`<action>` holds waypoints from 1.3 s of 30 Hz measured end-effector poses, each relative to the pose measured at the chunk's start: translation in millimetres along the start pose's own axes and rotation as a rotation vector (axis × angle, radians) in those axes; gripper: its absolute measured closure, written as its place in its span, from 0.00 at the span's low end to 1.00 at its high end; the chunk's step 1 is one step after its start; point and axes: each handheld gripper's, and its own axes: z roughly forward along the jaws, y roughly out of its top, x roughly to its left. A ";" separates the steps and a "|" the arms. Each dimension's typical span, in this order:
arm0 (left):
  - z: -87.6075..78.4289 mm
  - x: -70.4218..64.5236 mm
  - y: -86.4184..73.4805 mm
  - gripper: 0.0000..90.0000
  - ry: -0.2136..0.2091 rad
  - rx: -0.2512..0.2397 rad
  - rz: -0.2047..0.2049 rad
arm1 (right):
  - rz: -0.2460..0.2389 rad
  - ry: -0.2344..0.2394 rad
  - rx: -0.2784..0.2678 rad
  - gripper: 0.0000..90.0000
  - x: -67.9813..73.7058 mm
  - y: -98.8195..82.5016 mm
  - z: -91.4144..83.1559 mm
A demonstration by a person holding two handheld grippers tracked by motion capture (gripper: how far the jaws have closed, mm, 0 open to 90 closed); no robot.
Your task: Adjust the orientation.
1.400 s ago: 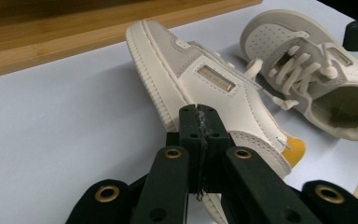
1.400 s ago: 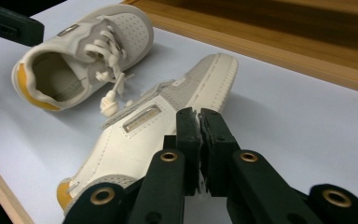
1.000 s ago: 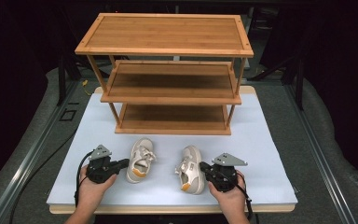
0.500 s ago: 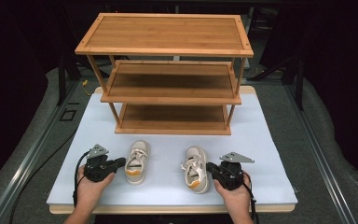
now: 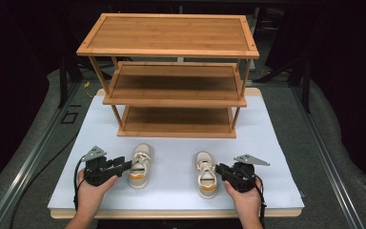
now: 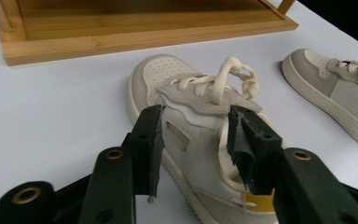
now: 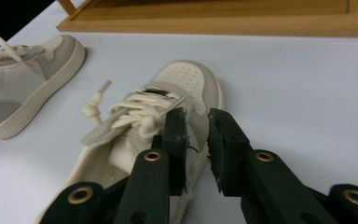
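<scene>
Shoes: a pale pair with orange heel tabs, both standing on the white table (image 5: 271, 143), toes toward the wooden rack (image 5: 171, 76), well apart from each other. Left shoe (image 5: 141, 164) sits just beside the left gripper (image 5: 125, 165); right shoe (image 5: 205, 173) just beside the right gripper (image 5: 220, 170).

Left gripper: jaws have just been opening, now wide, straddling the shoe's collar in the left gripper view, pads off it. Right gripper: jaws also just been opening, a narrow gap, with the shoe's side wall at the gap; no clamp evident.

Step, as I judge it: both shoes just set down and let go in front of the rack. Next move calls for backing each gripper clear without dragging laces.

Rack: three shelves, all bare; nothing stowed yet.
</scene>
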 end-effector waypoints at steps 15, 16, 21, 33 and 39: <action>15.6 -5.2 -5.7 0.52 0.004 0.033 0.017 | -0.137 -0.013 -0.019 0.68 25.4 -8.7 -3.4; 16.8 -4.7 -5.8 0.52 0.003 0.037 0.017 | -0.140 -0.008 -0.007 0.67 26.0 -9.5 -1.5; 21.3 -1.9 -5.9 0.54 0.007 0.044 0.007 | -0.143 -0.034 0.017 0.65 24.2 -10.6 2.0; 28.4 1.0 -6.4 0.61 0.007 0.064 -0.005 | -0.100 -0.010 0.038 0.61 19.6 -11.9 6.1; 28.2 -0.4 -4.9 0.63 0.014 0.072 -0.002 | -0.085 -0.008 0.039 0.67 20.4 -11.3 6.6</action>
